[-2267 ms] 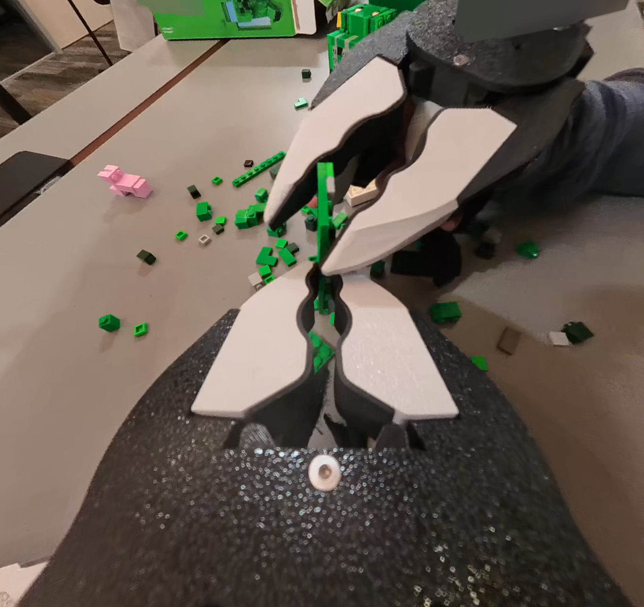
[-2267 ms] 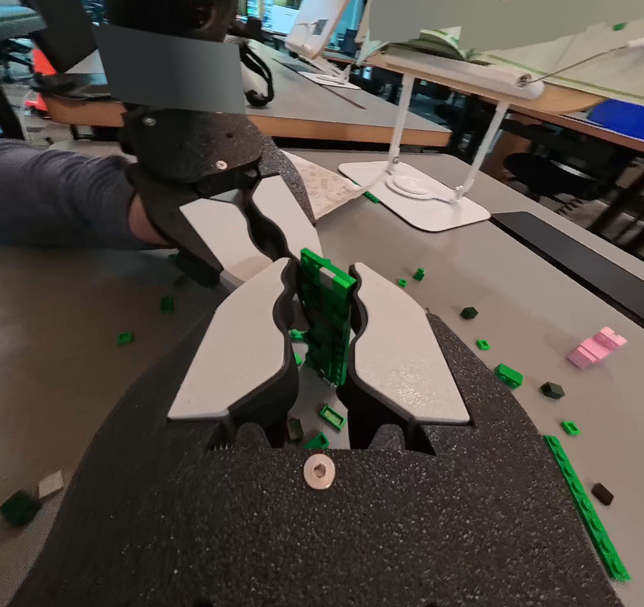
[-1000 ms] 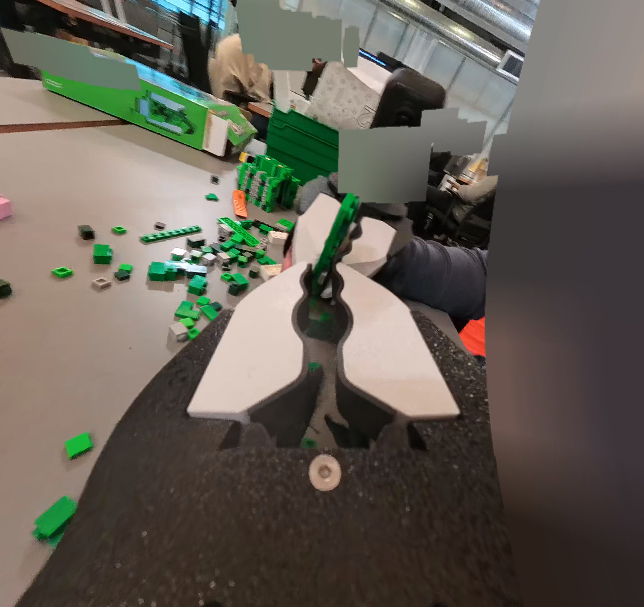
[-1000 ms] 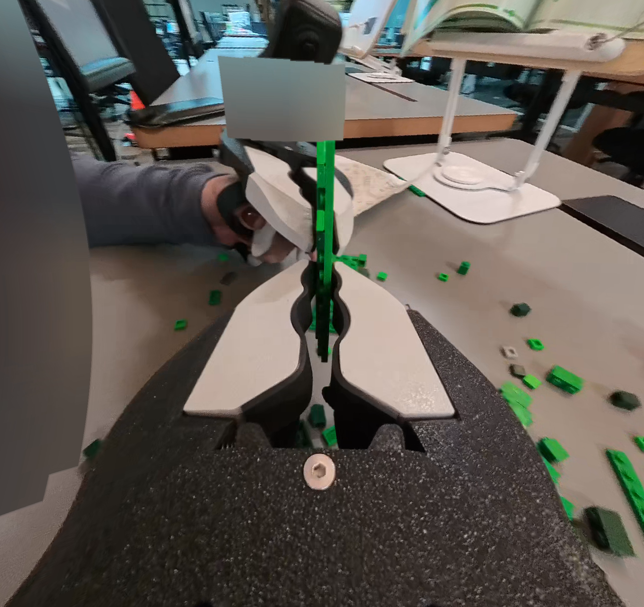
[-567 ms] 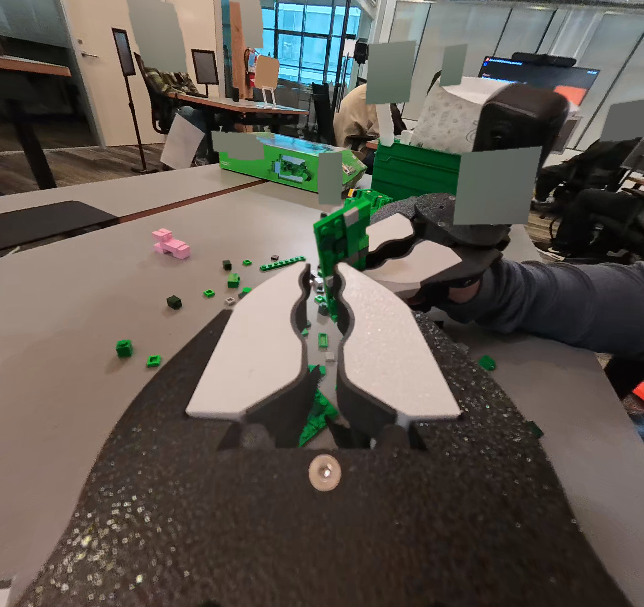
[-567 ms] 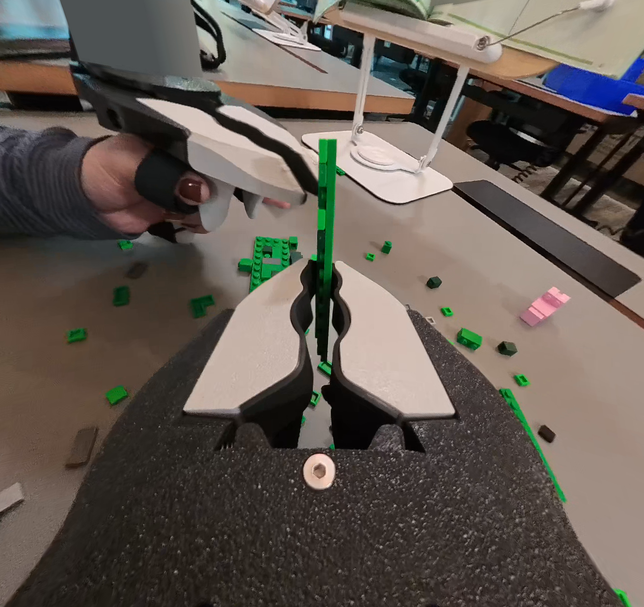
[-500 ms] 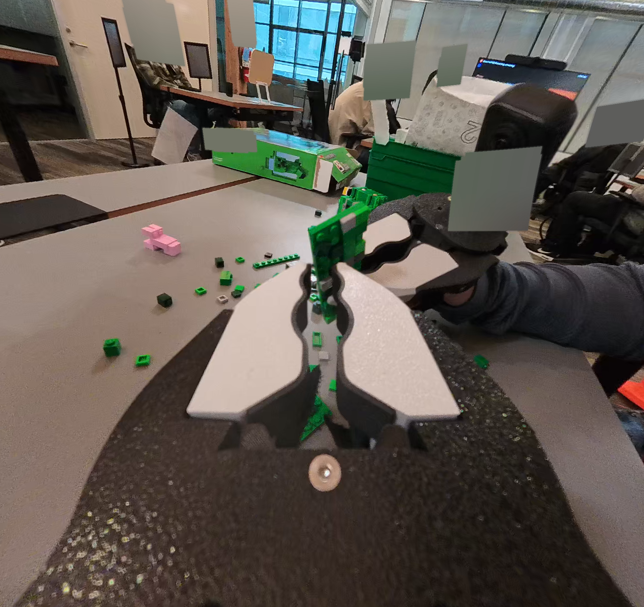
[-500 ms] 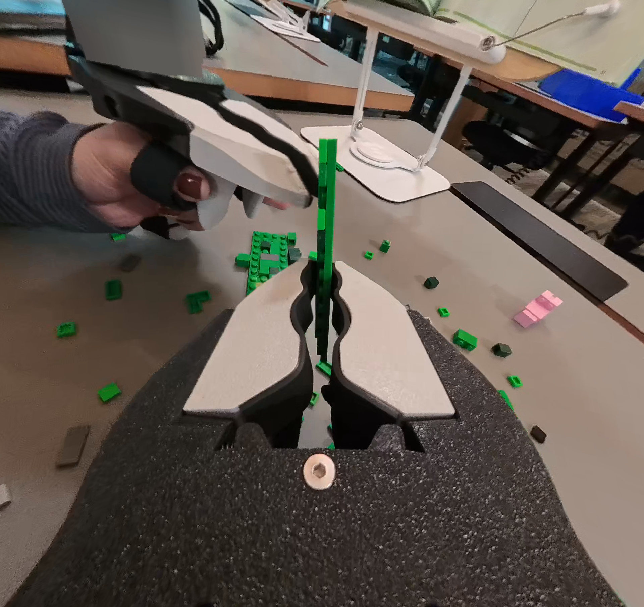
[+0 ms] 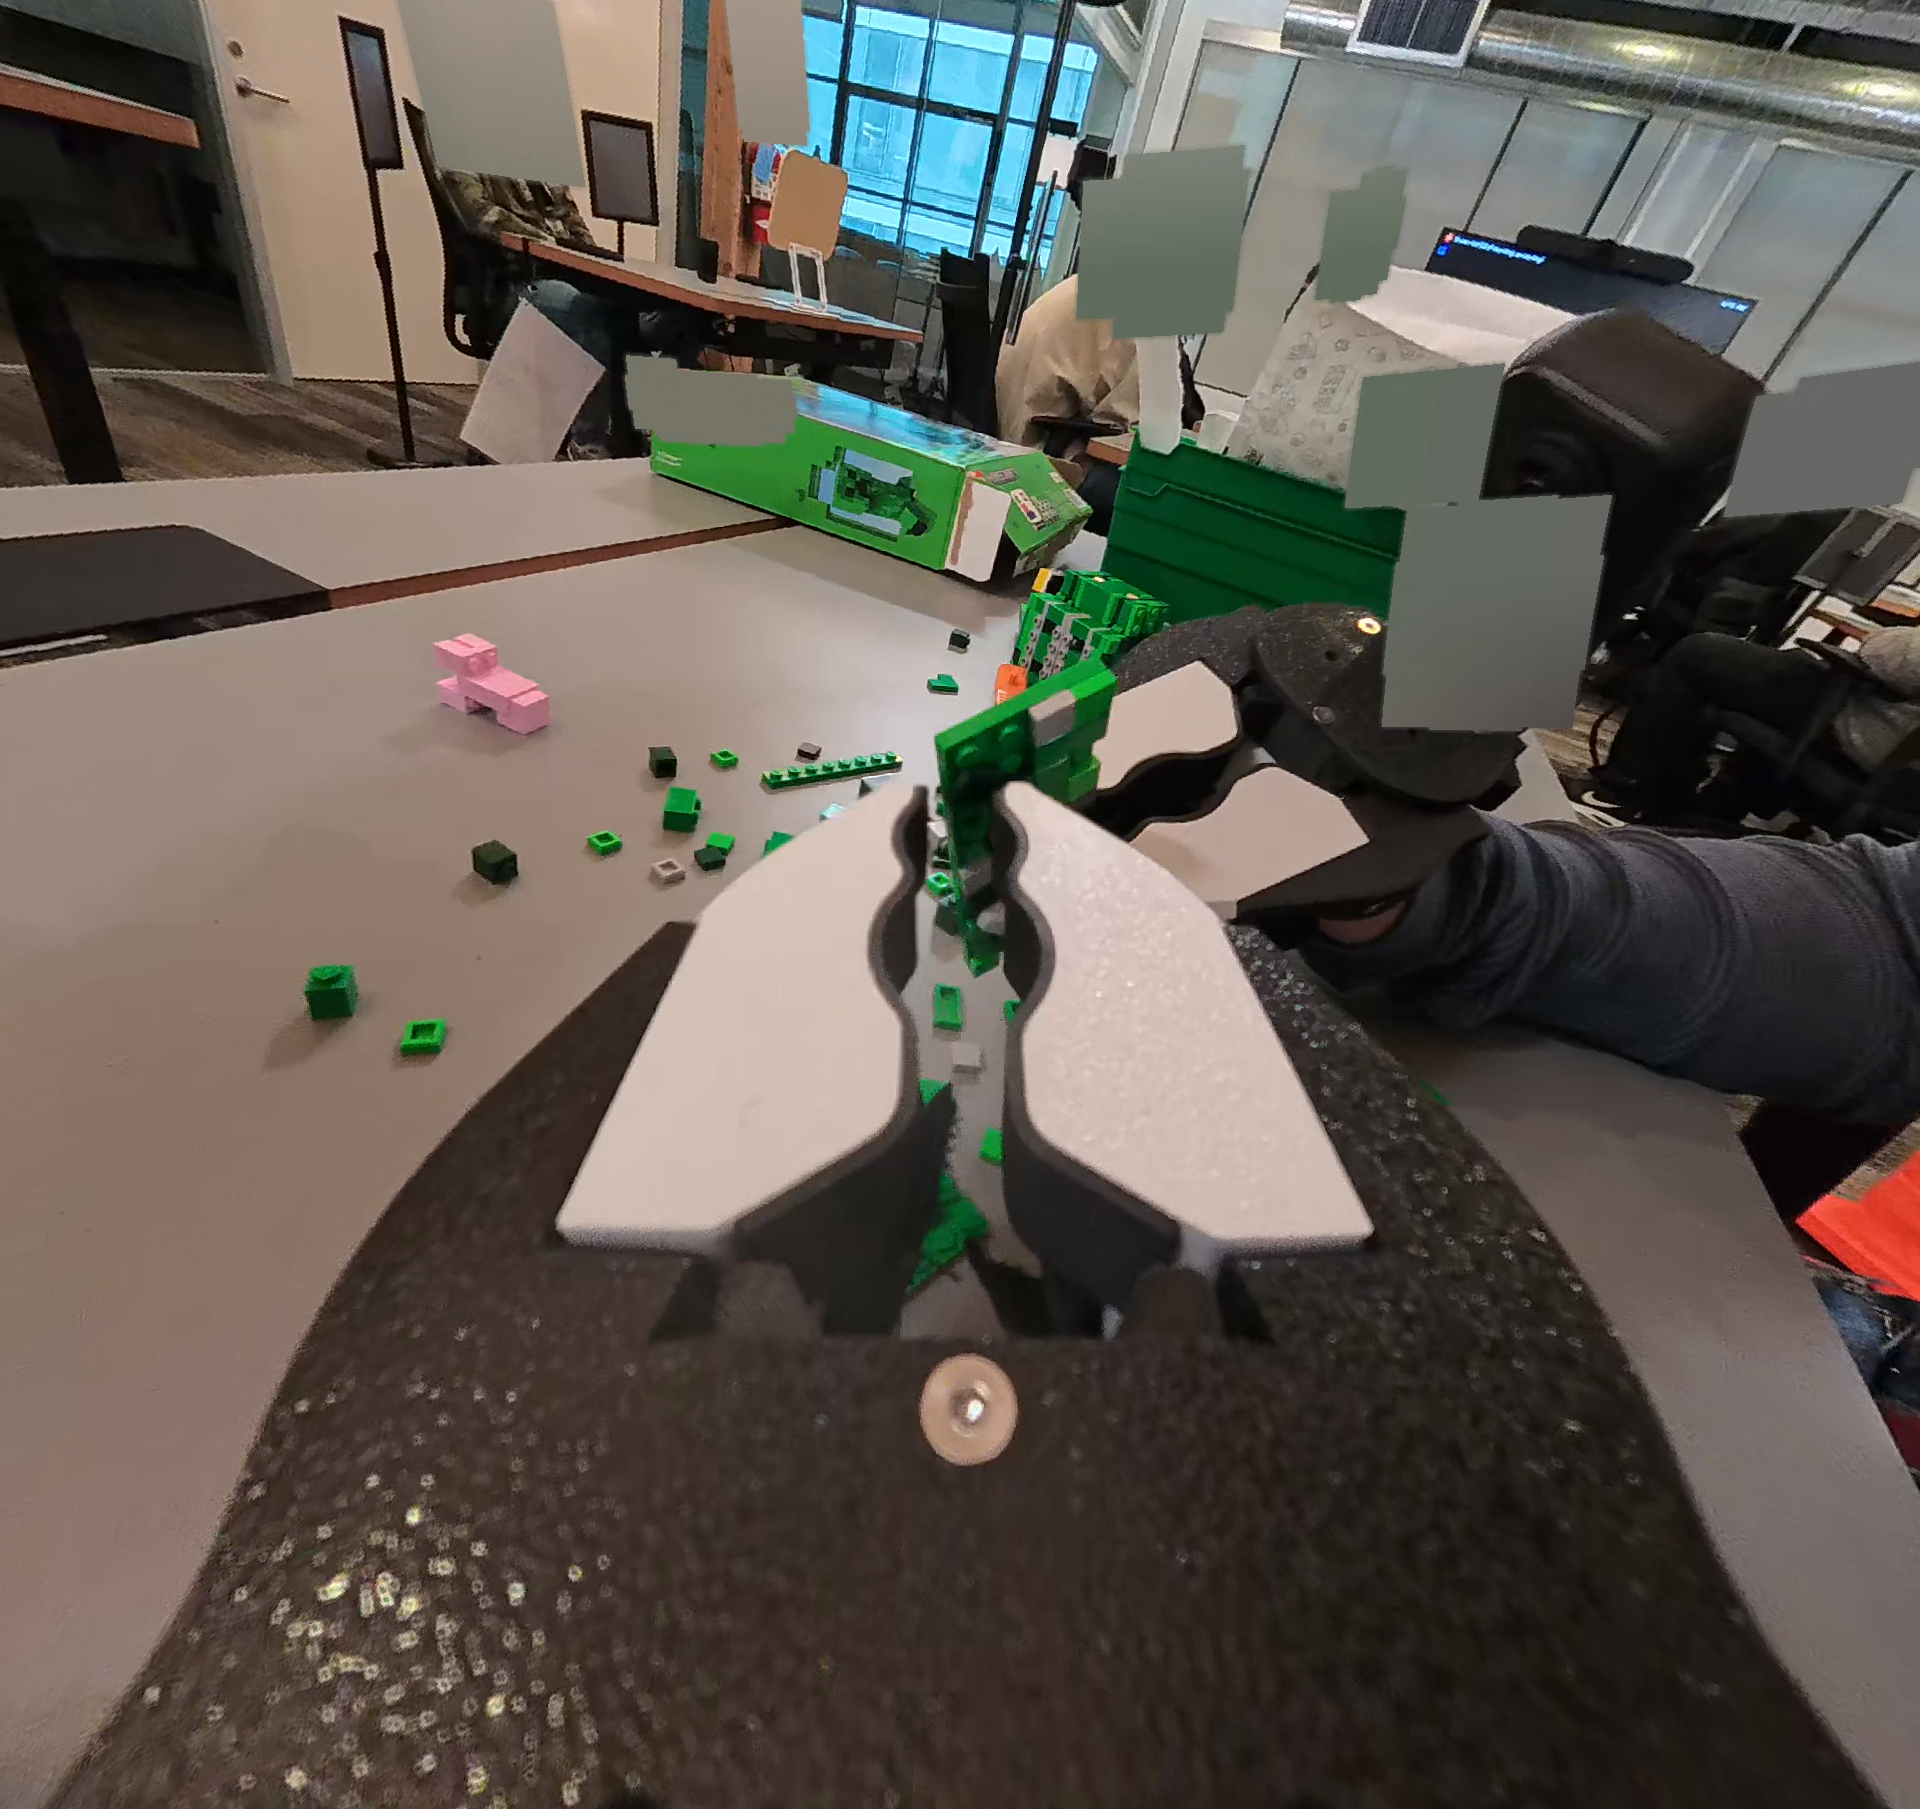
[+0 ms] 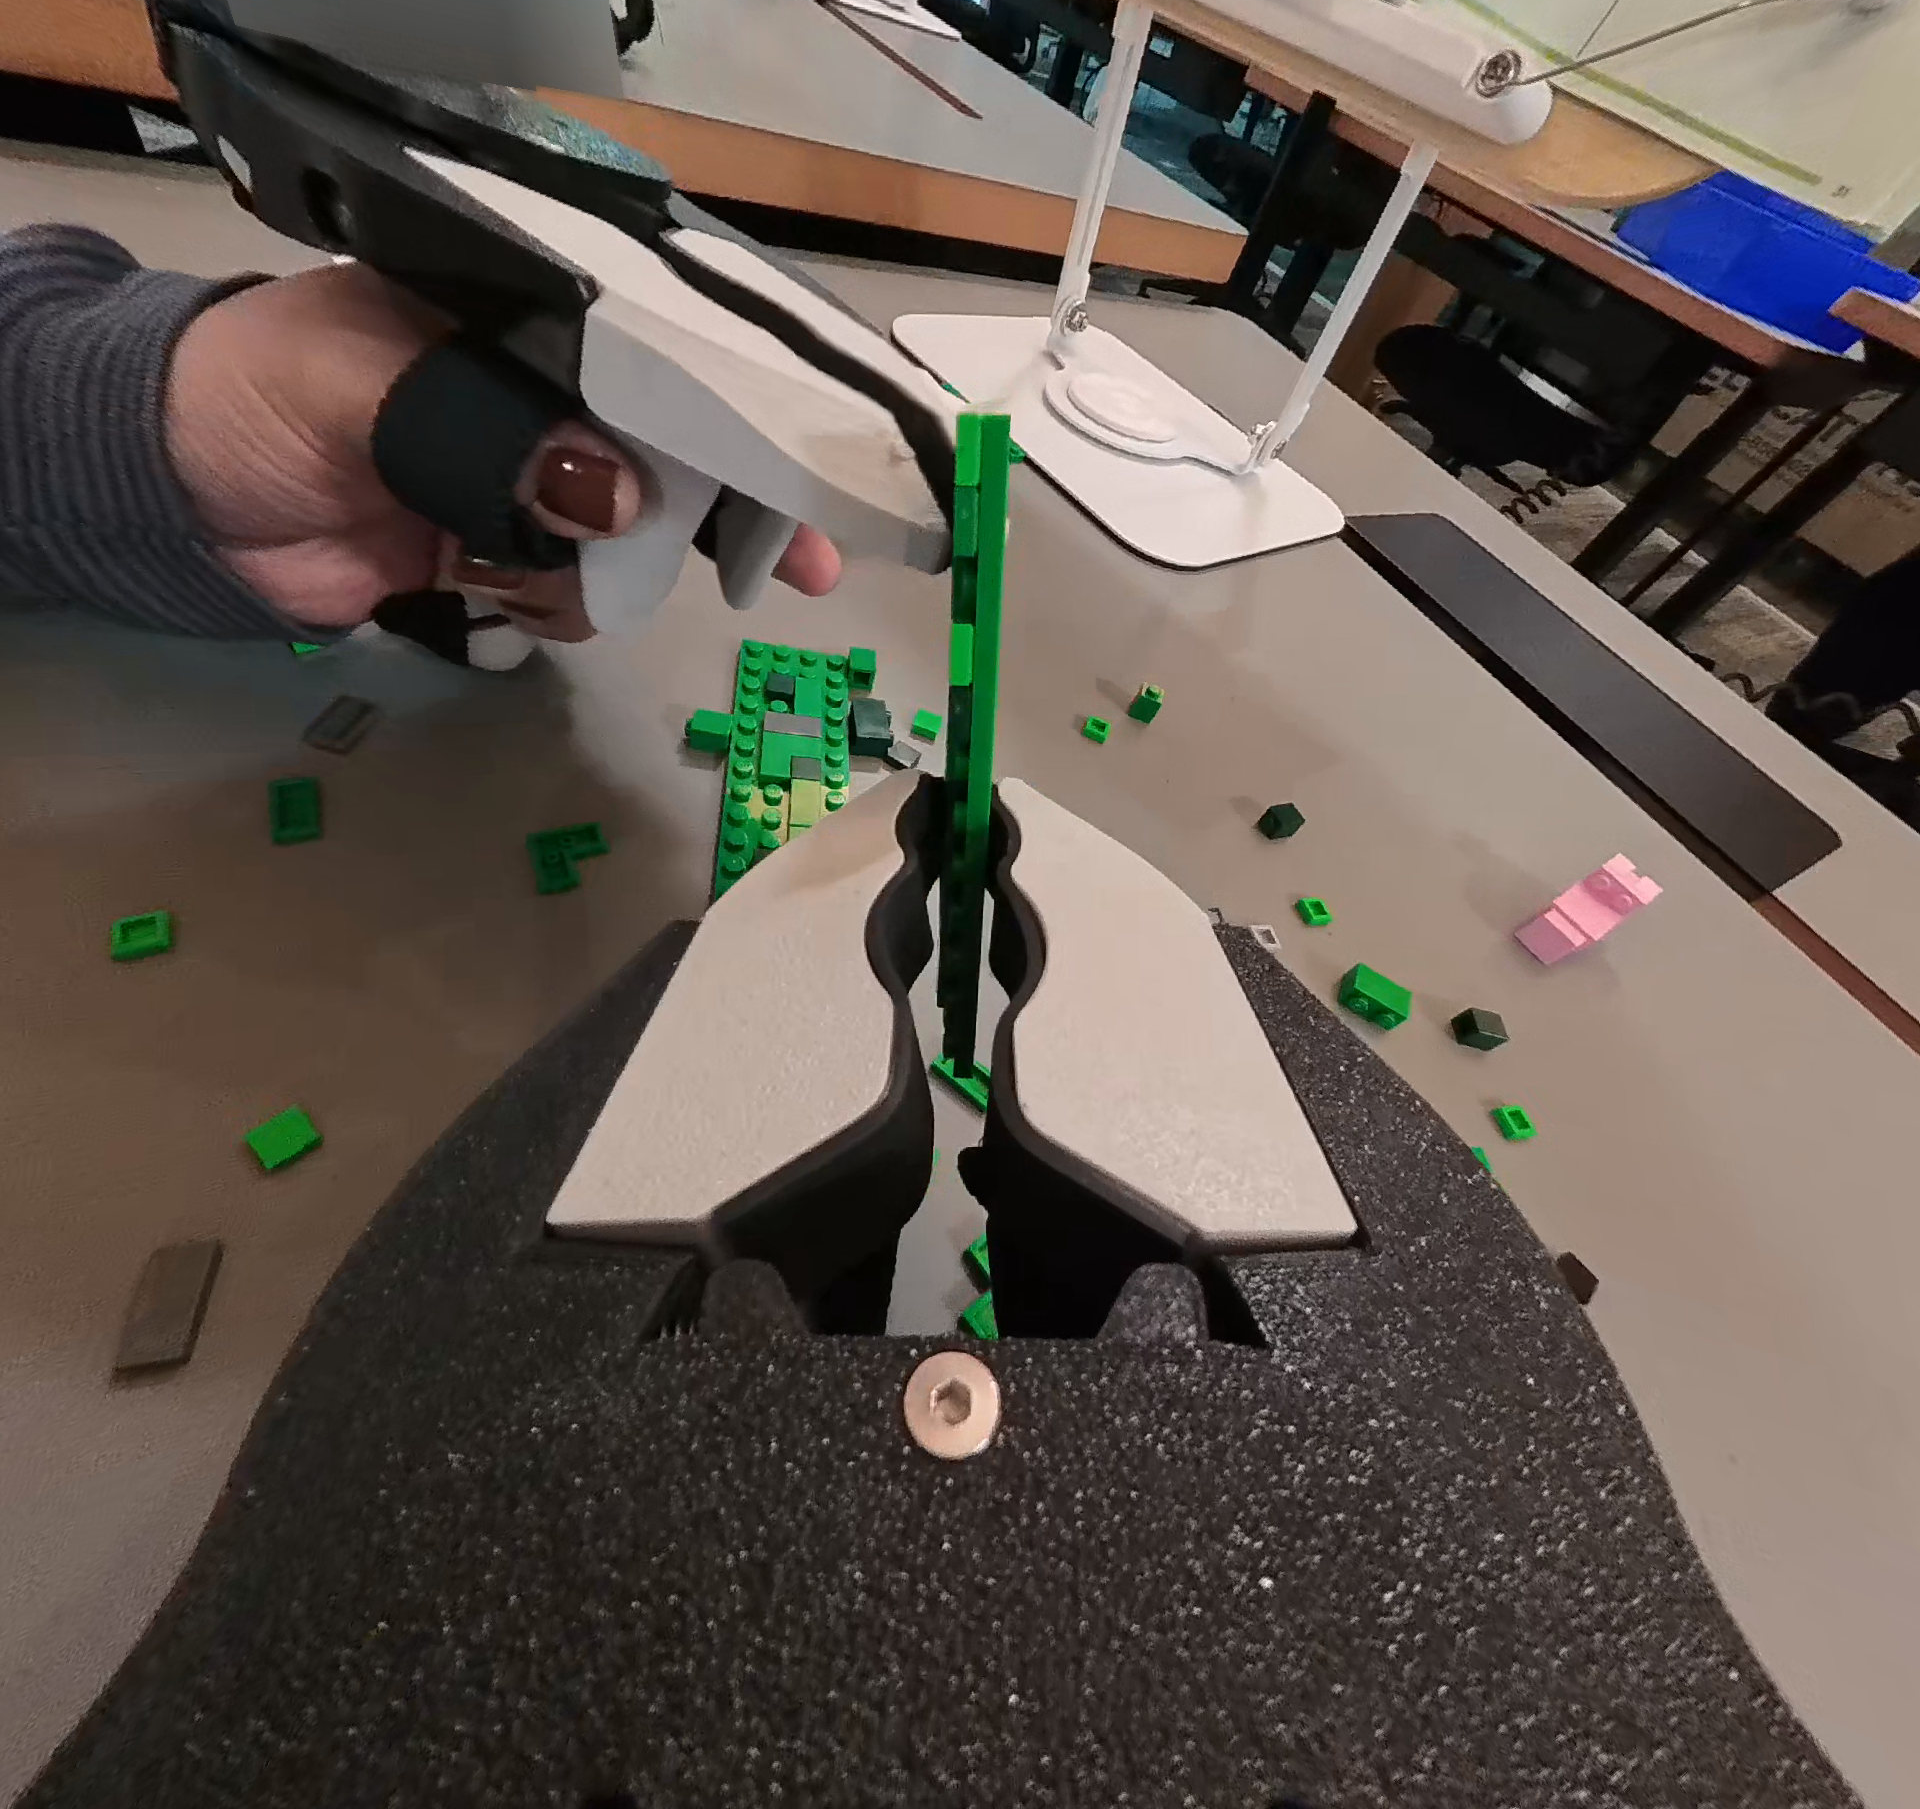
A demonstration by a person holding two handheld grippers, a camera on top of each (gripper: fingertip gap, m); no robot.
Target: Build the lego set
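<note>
A long green plate with small tiles on it point(image 10: 977, 616) stands on end in my right gripper point(image 10: 961, 793), which is shut on its lower part; I see it edge-on. In the left wrist view the plate point(image 9: 997, 751) shows its studded face, with the right gripper's fingers point(image 9: 1247, 824) behind it. My left gripper point(image 9: 961, 803) has its jaws nearly together. Its tips point(image 10: 930, 533) rest against the plate's face near the far end. Nothing else shows between them.
A second green plate assembly point(image 10: 790, 751) lies flat on the grey table beyond my right gripper. Loose green bricks point(image 9: 681, 809), a pink pig point(image 9: 488, 684), a green box point(image 9: 862, 492), a built green model point(image 9: 1081, 621) and a white book stand point(image 10: 1132, 429) surround the work. The grippers' ends are close to 4 cm from one another. My right gripper's tips are some 20 cm from the pink pig point(image 9: 488, 684).
Both grippers held the plate a second ago. The left one let go, and the right turned the plate upright. The left tips have since come up against its face.
</note>
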